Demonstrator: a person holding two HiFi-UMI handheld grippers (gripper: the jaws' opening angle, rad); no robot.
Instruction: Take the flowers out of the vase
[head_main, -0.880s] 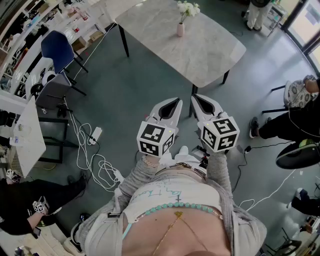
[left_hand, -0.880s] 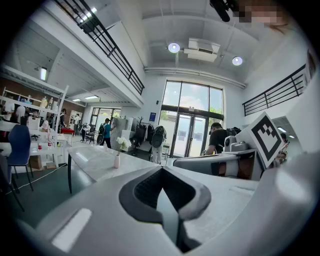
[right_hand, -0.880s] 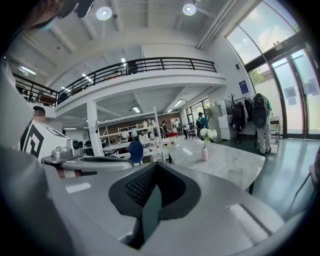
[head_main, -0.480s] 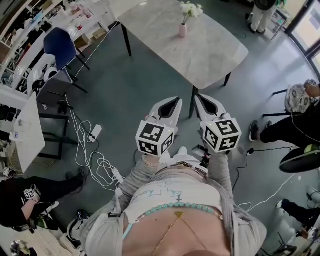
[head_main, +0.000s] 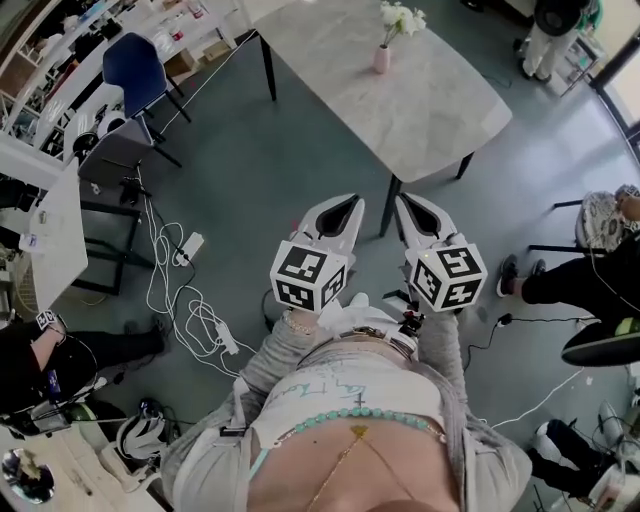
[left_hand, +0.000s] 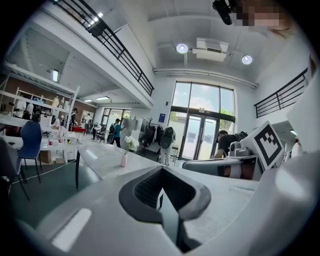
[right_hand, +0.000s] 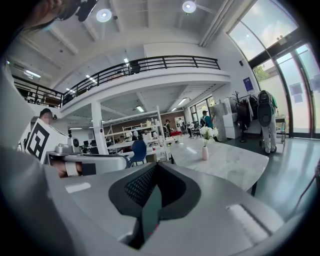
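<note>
The left gripper's (left_hand: 160, 172) two white jaws were pressed together with nothing between them. The right gripper (right_hand: 152, 167) was the same: its jaws met tip to tip and pinched nothing. Both were held side by side just in front of the person's body, pointing a little below level, over the grey-green floor (head_main: 300, 150).

Ahead of the jaws, well apart from both and across a stretch of that floor, stood the pale marble-patterned table on dark legs (head_main: 430, 110). Its near corner came first. The small pink vase (head_main: 381, 60) stood upright near the table's far edge, a little left of the line of the left jaws and a little right of the line of the right jaws. The bunch of white flowers (head_main: 400, 17) sat in its neck, above the rim.

By the look of it, the task had hardly started. Neither gripper had reached or touched the flowers, and none lay on the tabletop. All of it was left to do: close the gap to the table, spread one pair of jaws, pinch the stems above the vase's mouth, probably steady the vase with the other gripper, and lift the flowers clear.
</note>
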